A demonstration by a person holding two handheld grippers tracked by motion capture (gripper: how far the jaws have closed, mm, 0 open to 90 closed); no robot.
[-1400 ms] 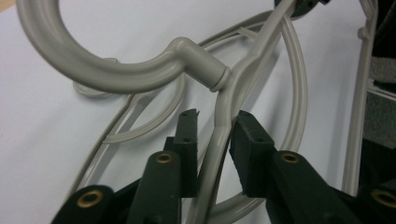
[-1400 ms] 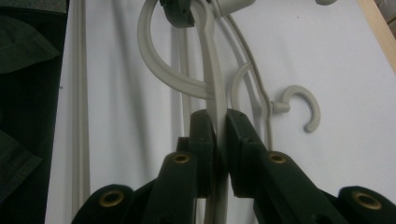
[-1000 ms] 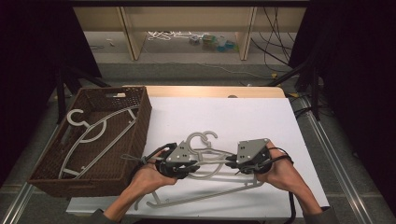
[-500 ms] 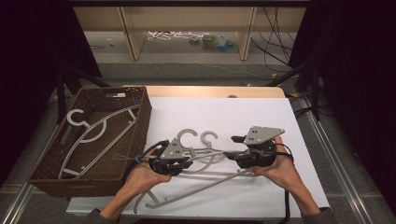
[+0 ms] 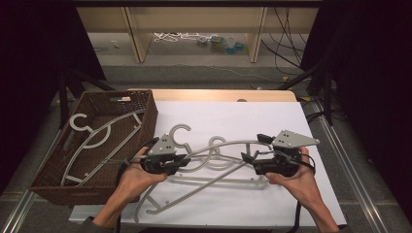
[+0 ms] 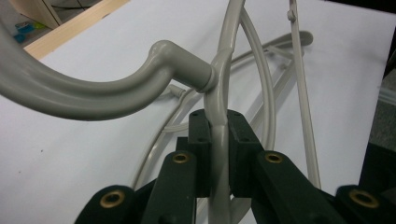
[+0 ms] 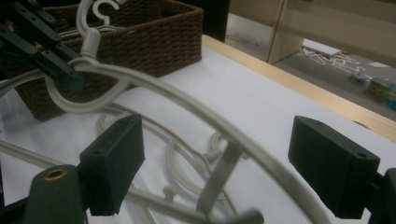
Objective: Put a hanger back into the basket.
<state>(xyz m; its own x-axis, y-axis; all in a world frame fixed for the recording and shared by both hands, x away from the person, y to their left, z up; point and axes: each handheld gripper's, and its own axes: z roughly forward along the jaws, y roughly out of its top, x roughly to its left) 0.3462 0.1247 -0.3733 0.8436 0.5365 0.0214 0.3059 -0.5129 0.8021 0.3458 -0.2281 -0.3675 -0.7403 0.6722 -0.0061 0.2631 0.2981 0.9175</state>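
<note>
Hanger, grey plastic, held just above white table beside basket: left gripper clamped on shoulder nr hook, right gripper wide open round far arm. Likely light, stiff, slick; grip both shoulders.

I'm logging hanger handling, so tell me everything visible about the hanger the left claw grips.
The grey hanger looks like smooth plastic: a curved hook, a short collar, arched shoulders. The left claw is shut on its arm just below the collar. It is lifted over the white table and other hangers, its far arm running between the open pads of the right claw.
</note>
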